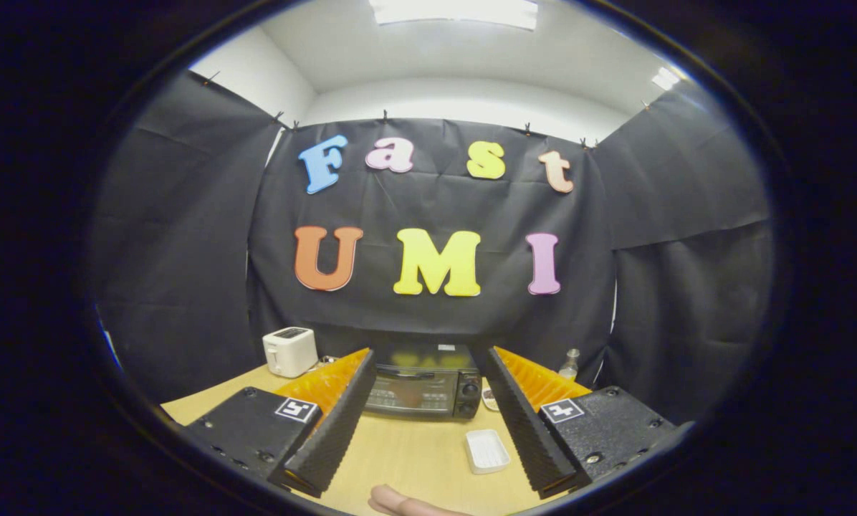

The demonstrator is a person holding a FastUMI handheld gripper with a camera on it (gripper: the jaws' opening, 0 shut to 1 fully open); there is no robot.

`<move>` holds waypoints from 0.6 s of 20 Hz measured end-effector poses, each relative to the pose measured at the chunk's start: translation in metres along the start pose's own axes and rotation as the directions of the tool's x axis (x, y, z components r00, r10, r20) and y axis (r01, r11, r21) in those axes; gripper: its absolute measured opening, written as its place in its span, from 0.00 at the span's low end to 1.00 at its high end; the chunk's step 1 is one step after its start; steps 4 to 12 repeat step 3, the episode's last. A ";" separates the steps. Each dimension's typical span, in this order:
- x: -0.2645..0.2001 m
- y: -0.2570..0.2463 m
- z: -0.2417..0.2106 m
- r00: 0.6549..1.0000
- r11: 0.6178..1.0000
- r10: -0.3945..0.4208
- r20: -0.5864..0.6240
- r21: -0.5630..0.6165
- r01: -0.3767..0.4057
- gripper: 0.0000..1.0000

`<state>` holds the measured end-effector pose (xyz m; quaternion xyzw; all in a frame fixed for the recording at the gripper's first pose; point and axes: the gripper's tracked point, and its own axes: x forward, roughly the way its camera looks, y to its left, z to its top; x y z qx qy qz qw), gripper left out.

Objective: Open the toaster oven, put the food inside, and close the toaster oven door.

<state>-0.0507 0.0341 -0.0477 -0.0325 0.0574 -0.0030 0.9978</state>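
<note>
The black toaster oven stands at the back of the wooden table, against the booth wall, with its glass door shut. My gripper is open wide and holds nothing, and the oven shows between its fingers, some way ahead of the tips. A pale pink, sausage-like piece of food lies on the table close to me, between the finger bases. It is partly cut off from sight. A small white rectangular dish rests on the table just inside the right finger.
A white pop-up toaster stands left of the oven, beyond the left finger. A small clear bottle stands right of the oven near the wall. A small round thing lies by the oven's right side. Black cloth walls close in the table.
</note>
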 end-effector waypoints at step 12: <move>-0.002 0.000 0.002 1.000 1.000 -0.002 0.012 0.001 0.002 0.98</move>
